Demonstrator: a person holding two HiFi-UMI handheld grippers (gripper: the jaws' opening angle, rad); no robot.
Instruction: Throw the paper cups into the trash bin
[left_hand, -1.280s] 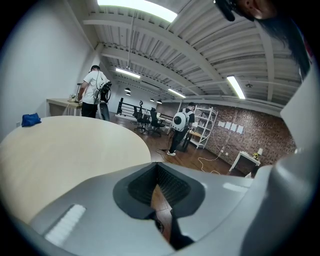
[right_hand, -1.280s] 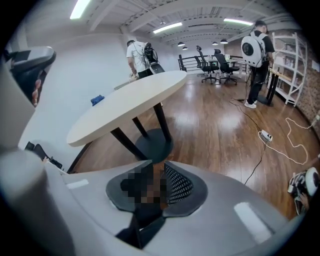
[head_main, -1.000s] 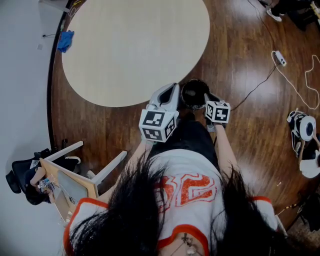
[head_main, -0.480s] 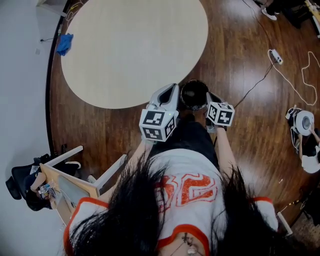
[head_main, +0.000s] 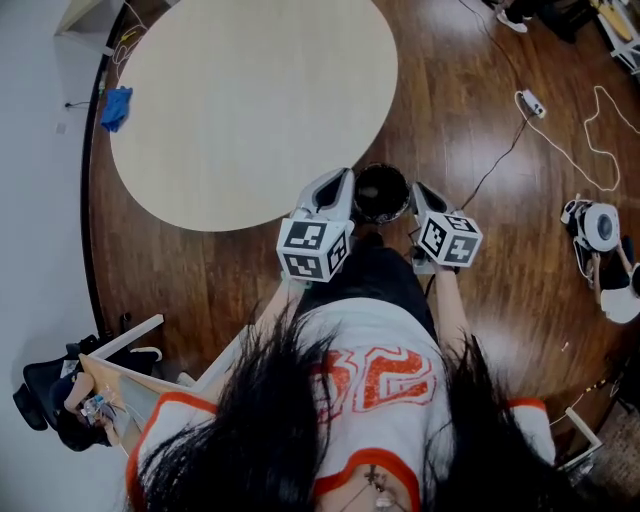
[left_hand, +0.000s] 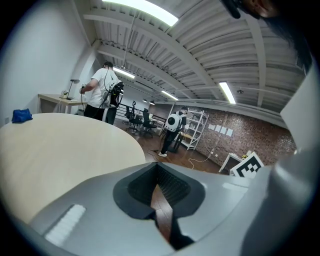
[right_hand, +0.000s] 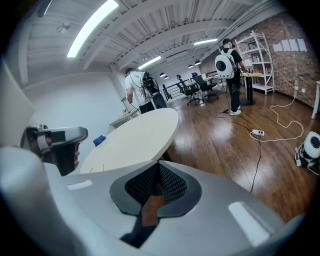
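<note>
A black trash bin stands on the wooden floor at the near edge of the round table. My left gripper is just left of the bin's rim, and my right gripper is just right of it. In the left gripper view, the left gripper has its jaws together with nothing between them. My right gripper is likewise shut and empty in its own view. No paper cup shows in any view. The inside of the bin is dark.
A blue cloth lies at the table's far left edge. A wooden chair stands at the lower left. A power strip with a cable and a white device lie on the floor to the right. People stand far off.
My right gripper has drifted a little to the right and toward the person's body. The left gripper has stayed by the bin. The head view has shifted slightly.
</note>
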